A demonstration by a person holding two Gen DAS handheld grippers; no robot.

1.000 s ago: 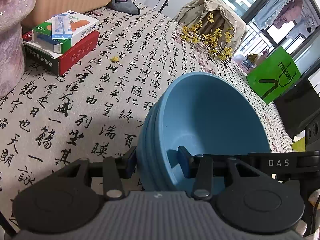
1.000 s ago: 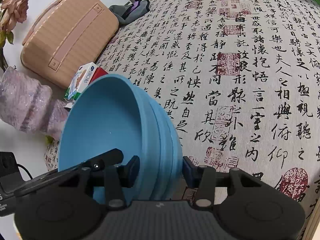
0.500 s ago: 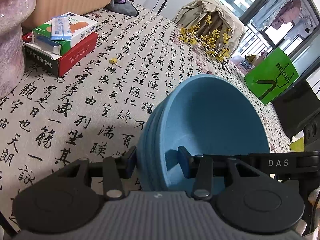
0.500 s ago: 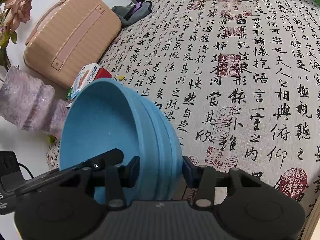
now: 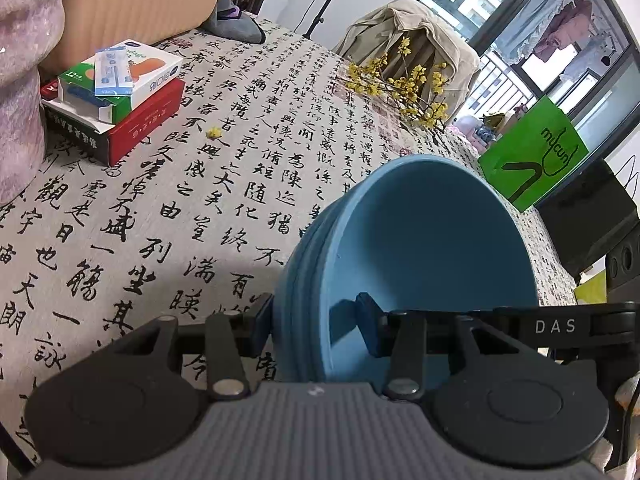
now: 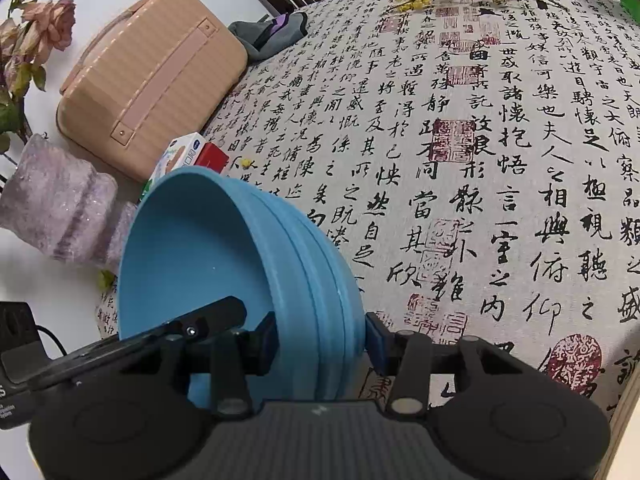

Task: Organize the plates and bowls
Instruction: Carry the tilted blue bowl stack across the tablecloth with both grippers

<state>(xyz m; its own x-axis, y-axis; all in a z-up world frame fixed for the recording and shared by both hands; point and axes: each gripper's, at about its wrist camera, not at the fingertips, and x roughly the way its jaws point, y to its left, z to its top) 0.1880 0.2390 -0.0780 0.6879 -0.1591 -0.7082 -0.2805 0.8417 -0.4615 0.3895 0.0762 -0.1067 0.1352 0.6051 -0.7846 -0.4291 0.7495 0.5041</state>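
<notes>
Left wrist view: the left hand-held gripper (image 5: 316,326) clamps the rim of a stack of blue bowls (image 5: 420,248), tilted above the calligraphy-printed tabletop (image 5: 224,200); at least three nested rims show. "DAS" is printed on the other tool's bar (image 5: 556,326), a green bag (image 5: 532,152) reads "mucun", and one of the stacked boxes (image 5: 116,92) shows "12". Right wrist view: the right hand-held gripper (image 6: 322,338) grips the opposite rim of the stack of blue bowls (image 6: 224,264); only here a pink case (image 6: 152,72) shows whole.
</notes>
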